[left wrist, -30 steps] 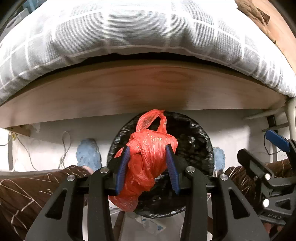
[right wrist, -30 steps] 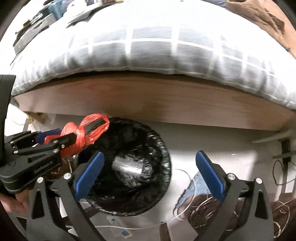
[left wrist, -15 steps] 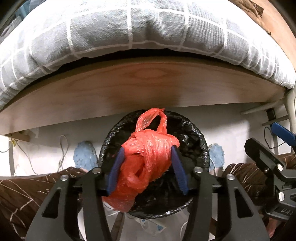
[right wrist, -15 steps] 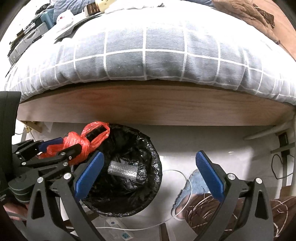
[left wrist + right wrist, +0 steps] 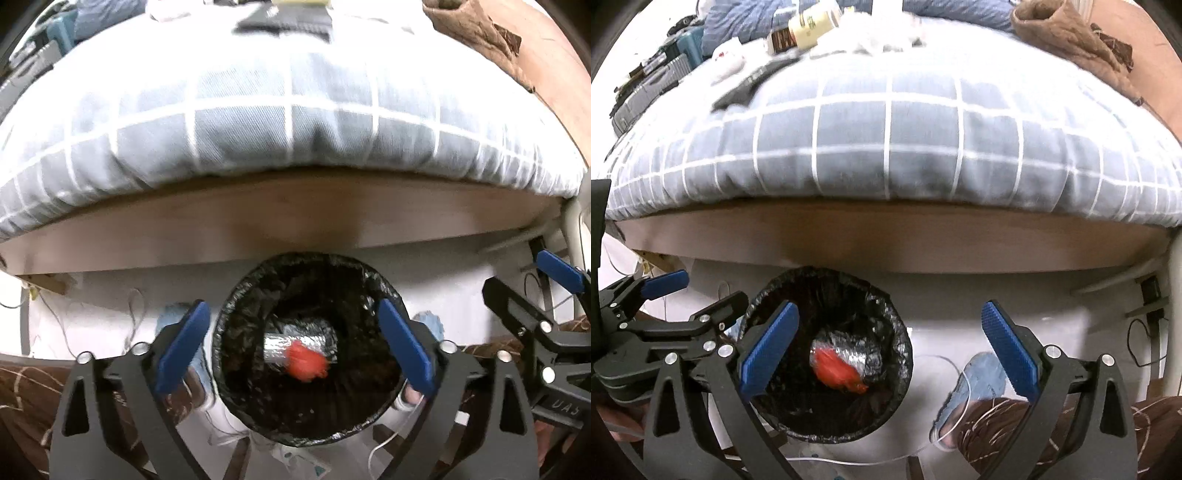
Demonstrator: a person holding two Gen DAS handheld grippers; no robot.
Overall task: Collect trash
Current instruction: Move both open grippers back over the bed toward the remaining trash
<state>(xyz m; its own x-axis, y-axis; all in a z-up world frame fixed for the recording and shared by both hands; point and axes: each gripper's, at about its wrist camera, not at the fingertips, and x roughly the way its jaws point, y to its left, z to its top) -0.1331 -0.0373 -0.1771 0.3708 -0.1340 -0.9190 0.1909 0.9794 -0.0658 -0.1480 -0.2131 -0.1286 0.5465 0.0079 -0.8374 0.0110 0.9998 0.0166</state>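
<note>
Since half a second ago our left tool (image 5: pixel 291 347) has let go of the red bag (image 5: pixel 306 363). It lies in the bin (image 5: pixel 240 317) on a foil roll (image 5: pixel 277 345) lying crosswise. Our right tool (image 5: pixel 890 350) gapes, holding nothing.

Bedroom: checked duvet (image 5: pixel 295 122), wooden bedframe (image 5: pixel 280 221)
</note>
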